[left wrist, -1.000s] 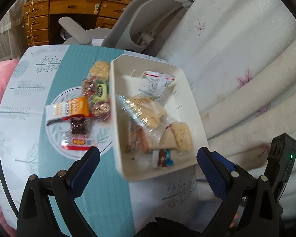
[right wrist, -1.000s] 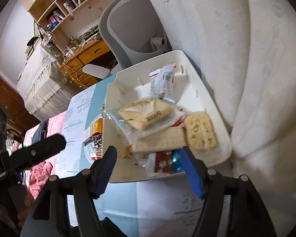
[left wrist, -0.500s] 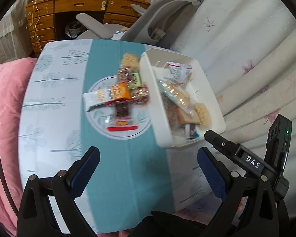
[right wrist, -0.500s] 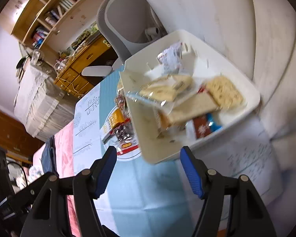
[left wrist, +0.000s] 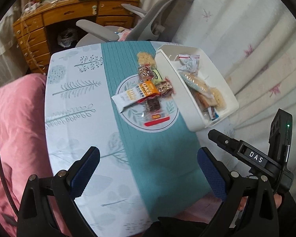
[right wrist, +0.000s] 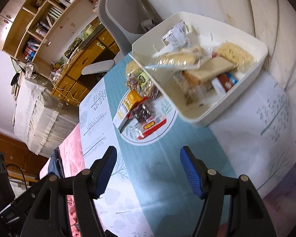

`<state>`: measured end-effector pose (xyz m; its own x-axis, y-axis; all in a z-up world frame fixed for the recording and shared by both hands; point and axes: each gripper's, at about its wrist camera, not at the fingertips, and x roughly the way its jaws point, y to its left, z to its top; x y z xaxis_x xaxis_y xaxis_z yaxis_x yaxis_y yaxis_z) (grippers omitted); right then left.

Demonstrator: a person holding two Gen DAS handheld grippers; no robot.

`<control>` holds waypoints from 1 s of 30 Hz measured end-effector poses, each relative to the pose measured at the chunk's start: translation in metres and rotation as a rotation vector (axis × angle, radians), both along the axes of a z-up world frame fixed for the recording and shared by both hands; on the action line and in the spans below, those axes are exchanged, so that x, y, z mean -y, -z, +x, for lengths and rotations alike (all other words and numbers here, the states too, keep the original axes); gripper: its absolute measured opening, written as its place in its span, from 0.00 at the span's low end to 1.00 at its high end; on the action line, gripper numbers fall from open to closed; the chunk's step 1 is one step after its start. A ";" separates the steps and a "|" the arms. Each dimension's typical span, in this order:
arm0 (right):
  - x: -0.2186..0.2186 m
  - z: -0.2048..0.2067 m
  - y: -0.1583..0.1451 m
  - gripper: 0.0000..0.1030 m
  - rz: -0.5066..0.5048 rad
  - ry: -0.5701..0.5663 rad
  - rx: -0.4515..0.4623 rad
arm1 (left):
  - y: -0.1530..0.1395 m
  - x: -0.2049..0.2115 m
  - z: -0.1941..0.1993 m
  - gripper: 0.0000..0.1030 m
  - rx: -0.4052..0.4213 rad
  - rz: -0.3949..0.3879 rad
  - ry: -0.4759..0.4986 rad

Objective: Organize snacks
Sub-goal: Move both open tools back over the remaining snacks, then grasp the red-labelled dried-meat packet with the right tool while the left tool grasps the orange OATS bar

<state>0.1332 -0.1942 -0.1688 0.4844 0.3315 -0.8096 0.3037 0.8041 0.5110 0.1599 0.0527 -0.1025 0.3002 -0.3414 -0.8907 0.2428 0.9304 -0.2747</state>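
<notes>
A white bin (left wrist: 191, 110) stands on the right side of the table and holds several wrapped snacks. It also shows in the right wrist view (right wrist: 246, 79). Loose snacks lie to its left: an orange and white oat bar (left wrist: 136, 95), a red-edged dark bar (left wrist: 155, 112), small wrapped bars (left wrist: 146, 72) and a rice cracker (left wrist: 145, 58). The oat bar (right wrist: 128, 104) and the dark bar (right wrist: 146, 118) also show in the right wrist view. My left gripper (left wrist: 148, 169) is open and empty, above the table's near part. My right gripper (right wrist: 148, 169) is open and empty, short of the snacks.
The small table has a teal and white cloth (left wrist: 75, 98). A pink bedcover (left wrist: 15, 118) lies on the left, a white curtain (left wrist: 256, 49) on the right. A grey office chair (left wrist: 148, 23) and a wooden desk (left wrist: 59, 23) stand beyond the table.
Both grippers have pulled back from the bin toward the near edge of the table. The bin and the loose snacks now look smaller and farther off. Both jaws stay open.
</notes>
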 end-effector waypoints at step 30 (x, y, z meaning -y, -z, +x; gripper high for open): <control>-0.094 0.030 0.025 0.65 -0.334 -0.125 0.137 | 0.070 0.013 0.128 0.96 -0.044 0.224 0.364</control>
